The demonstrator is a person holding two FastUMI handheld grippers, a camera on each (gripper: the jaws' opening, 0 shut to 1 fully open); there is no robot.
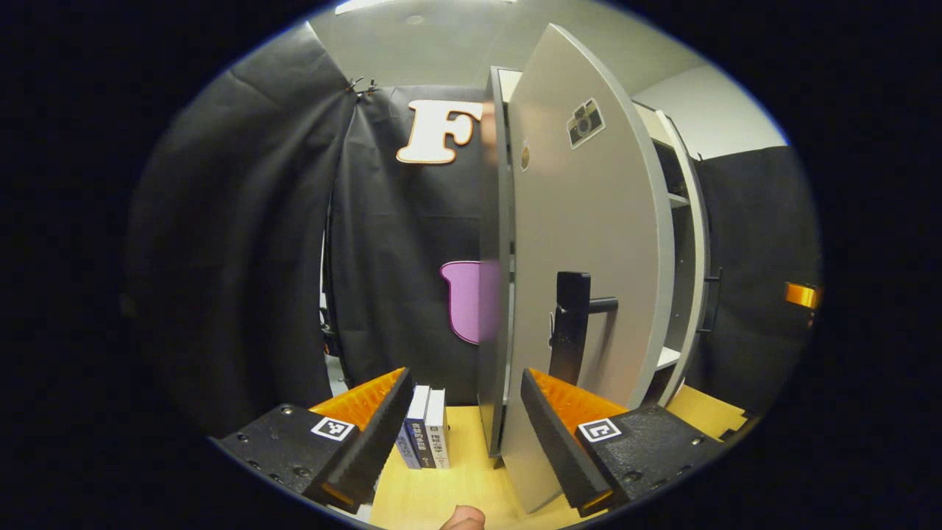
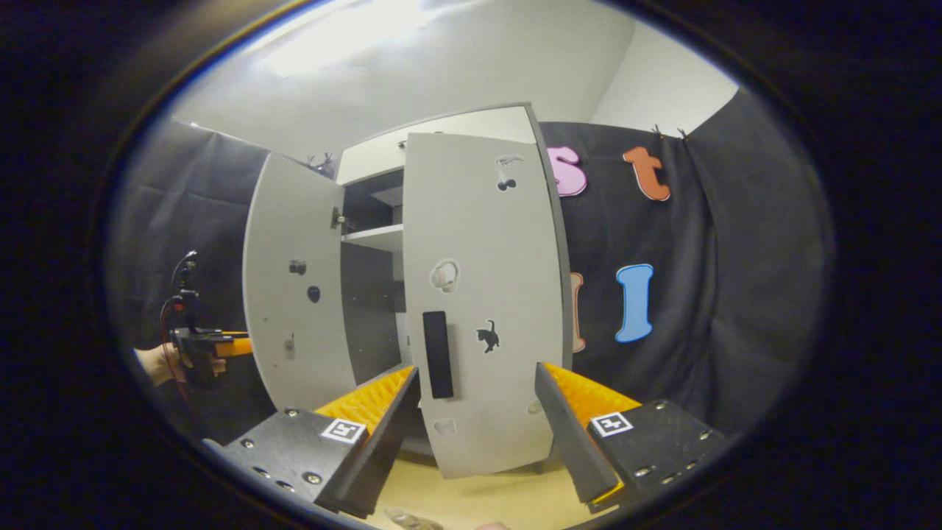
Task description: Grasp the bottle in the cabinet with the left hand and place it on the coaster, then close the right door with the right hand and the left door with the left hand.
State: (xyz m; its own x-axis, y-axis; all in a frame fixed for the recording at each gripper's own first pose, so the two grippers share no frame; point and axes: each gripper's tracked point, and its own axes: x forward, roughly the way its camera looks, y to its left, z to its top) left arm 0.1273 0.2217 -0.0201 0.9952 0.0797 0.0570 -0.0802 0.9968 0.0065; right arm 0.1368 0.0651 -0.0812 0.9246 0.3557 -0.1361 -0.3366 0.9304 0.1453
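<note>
Beside the grey two-door cabinet (image 2: pixel 412 294), both doors ajar, the left gripper (image 1: pixel 465 434) and right gripper (image 2: pixel 478 434) hang spread and empty, the bottle unseen, so a misaimed push on the right door (image 2: pixel 482 294) could jam fingers.

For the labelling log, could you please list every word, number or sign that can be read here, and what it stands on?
Book spines: printed lines, too small and blurred to read.
Left door: camera sticker, no words.
Right door: cat sticker and other picture stickers, no words.
Left gripper and right gripper: square coded marker tags, no readable text.
</note>
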